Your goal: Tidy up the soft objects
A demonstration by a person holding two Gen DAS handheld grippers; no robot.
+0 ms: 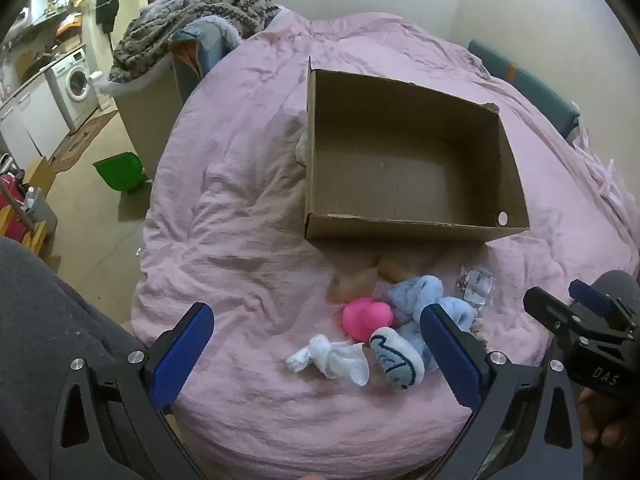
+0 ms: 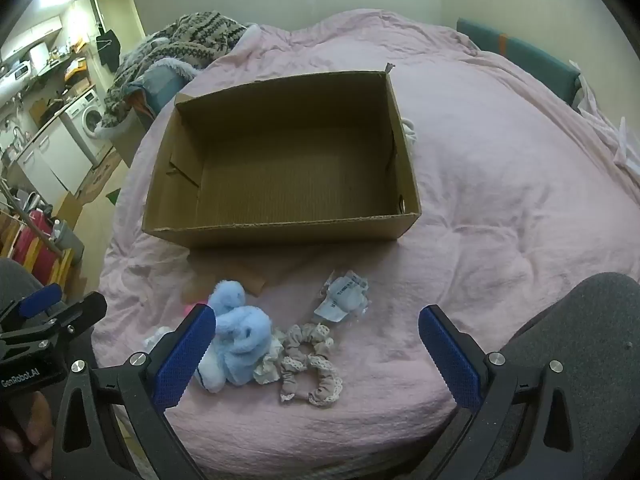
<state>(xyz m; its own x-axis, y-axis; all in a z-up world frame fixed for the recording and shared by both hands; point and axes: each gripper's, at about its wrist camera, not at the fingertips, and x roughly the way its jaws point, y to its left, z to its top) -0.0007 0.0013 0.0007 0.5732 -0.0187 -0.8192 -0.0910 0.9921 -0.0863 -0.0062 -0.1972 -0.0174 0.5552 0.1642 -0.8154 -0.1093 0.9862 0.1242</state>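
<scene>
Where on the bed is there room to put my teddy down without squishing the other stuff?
The pink duvet is bare right of the cardboard box, and the box itself is empty. It is crowded in front of the box: blue plush, scrunchie, crumpled wrapper, pink toy, white socks.

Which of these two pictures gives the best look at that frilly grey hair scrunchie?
The right wrist view. There the scrunchie lies whole and unblocked on the pink bedspread. In the left wrist view it is almost entirely hidden behind that gripper's blue finger pad.

Pink toy [image 2: 191, 307] mostly behind blue plush [image 2: 236, 336]
</scene>
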